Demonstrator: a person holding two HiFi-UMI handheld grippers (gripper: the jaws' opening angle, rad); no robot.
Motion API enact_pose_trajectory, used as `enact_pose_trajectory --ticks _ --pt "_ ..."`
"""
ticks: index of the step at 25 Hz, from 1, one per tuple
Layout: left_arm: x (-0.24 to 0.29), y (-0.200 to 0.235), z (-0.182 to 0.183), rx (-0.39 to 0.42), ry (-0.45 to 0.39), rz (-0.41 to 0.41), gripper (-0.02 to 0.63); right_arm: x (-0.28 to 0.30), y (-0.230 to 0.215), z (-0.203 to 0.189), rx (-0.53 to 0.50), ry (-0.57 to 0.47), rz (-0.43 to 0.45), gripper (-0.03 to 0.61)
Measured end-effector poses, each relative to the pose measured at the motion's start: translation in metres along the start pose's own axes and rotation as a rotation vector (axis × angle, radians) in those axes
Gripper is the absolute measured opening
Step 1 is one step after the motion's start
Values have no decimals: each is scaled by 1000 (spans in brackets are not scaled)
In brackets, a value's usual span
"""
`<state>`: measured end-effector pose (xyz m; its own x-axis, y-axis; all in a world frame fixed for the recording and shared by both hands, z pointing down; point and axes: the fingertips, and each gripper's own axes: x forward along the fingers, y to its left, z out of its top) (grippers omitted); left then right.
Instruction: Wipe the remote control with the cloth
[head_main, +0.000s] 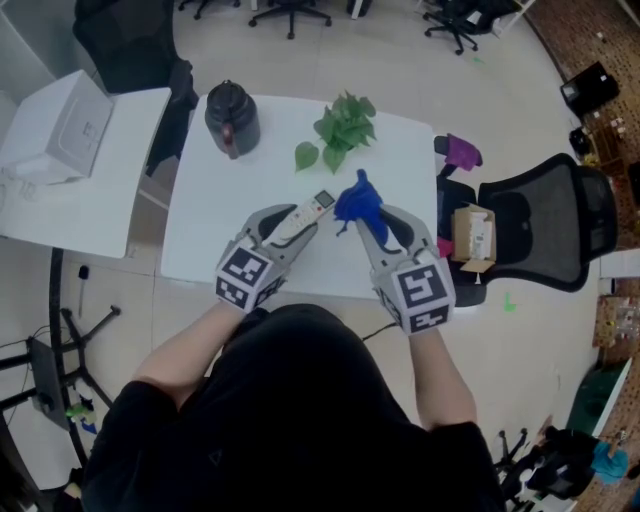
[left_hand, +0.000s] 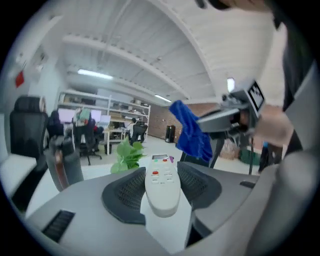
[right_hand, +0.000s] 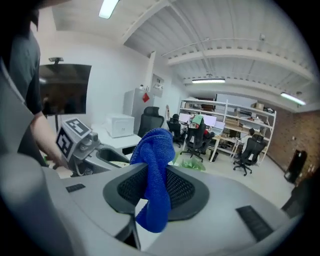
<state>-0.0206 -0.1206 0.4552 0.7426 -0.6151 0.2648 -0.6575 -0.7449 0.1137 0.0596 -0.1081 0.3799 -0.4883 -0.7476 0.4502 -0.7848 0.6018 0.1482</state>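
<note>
Beside the left claw (left_hand: 161, 172) clamping the remote control (left_hand: 163, 195), the right claw (right_hand: 156, 182) grips cloth (right_hand: 156, 150) that may slip under friction.

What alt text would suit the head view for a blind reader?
A person holds a white remote control in the left gripper and a blue cloth in the right gripper, above a white table. A dark jug and a leafy plant sit farther back.

White table (head_main: 200, 235) on pale floor (head_main: 330, 60) — black mesh chair (head_main: 545, 225) beside it, strip lights (right_hand: 207, 80) overhead.
</note>
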Motion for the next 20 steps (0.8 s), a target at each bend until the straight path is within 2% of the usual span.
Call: enact_pose_trajectory --ticks 4,7,8,9,12,15,20 --pt "1 27 -5 -514 -103 -85 202 0 5 -10 163 -69 31 110" --pt "-2 38 1 -910 -243 -168 202 8 26 -23 296 -108 124 111" --pt "-3 38 7 -1023 -300 -217 202 12 35 -27 330 -111 160 111" --pt "-4 36 15 -1102 -354 -271 202 16 45 -31 362 -109 195 111" --pt "-6 28 32 -1194 -434 -371 202 27 69 -37 434 -91 294 110" --pt "-7 18 38 -1231 -441 -427 202 35 83 -38 435 -82 356 111" --pt "-8 -5 39 -1224 -364 -545 202 34 60 -34 455 -98 297 110"
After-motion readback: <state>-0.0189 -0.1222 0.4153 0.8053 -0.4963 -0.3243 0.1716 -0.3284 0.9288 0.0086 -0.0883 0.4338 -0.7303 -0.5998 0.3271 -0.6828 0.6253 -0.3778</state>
